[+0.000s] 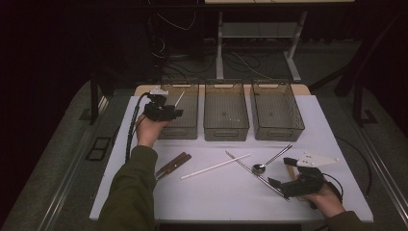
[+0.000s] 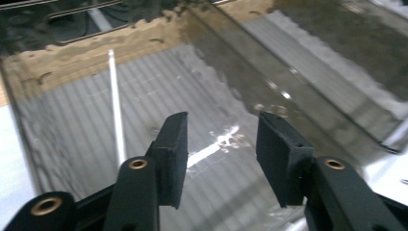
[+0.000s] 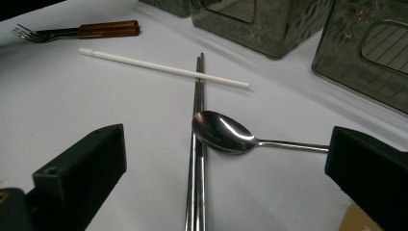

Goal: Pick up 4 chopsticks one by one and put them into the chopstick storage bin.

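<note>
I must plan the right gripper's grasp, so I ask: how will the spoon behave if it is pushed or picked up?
The spoon looks like polished metal, so probably stiff and somewhat slippery between the pads. Its bowl rests on the metal chopsticks, so a push would likely make it slide or pivot and disturb them. The thin handle lies low on the table, so pinching it may be awkward.

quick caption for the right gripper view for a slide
Open right gripper approaching a metal spoon resting across steel chopsticks, white chopstick beyond.

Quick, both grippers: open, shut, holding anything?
Left hand-held gripper: open, empty, over the left bin.
Right hand-held gripper: open, empty, by the spoon.
</note>
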A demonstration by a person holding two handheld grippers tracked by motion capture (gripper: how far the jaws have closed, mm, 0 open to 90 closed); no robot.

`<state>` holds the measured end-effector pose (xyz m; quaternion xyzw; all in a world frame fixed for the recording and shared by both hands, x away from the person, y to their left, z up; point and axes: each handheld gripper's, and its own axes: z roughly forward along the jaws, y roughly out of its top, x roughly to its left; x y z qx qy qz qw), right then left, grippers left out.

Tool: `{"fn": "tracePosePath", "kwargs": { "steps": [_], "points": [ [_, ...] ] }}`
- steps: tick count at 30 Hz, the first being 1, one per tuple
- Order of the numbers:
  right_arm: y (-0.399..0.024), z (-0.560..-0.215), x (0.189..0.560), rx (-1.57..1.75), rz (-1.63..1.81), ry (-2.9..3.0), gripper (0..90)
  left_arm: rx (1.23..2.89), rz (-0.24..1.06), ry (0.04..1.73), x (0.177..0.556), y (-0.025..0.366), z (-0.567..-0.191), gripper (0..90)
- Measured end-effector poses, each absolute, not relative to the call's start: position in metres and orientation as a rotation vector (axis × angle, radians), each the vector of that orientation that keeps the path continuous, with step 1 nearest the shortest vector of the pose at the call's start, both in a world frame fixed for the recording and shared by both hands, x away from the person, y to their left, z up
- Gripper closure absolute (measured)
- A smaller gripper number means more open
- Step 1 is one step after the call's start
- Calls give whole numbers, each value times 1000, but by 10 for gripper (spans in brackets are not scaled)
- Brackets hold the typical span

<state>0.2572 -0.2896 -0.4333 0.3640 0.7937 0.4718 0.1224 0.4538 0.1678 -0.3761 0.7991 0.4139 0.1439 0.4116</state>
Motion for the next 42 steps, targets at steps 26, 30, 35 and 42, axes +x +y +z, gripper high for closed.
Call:
{"fn": "tracePosePath", "kwargs": {
  "steps": [26, 30, 35, 42],
  "points": [
    [-289, -434, 257, 1066, 1369, 2320, 9, 2092, 233, 734, 372, 122, -385, 410],
    [-289, -434, 256, 1065, 1370, 2320, 8, 2092, 219, 710, 362, 118, -390, 405],
    [-290, -434, 256, 1062, 1368, 2319, 9, 2086, 226, 670, 351, 116, -395, 404],
    [-289, -434, 256, 1058, 1369, 2320, 9, 2080, 220, 639, 337, 111, -400, 405]
  ]
}}
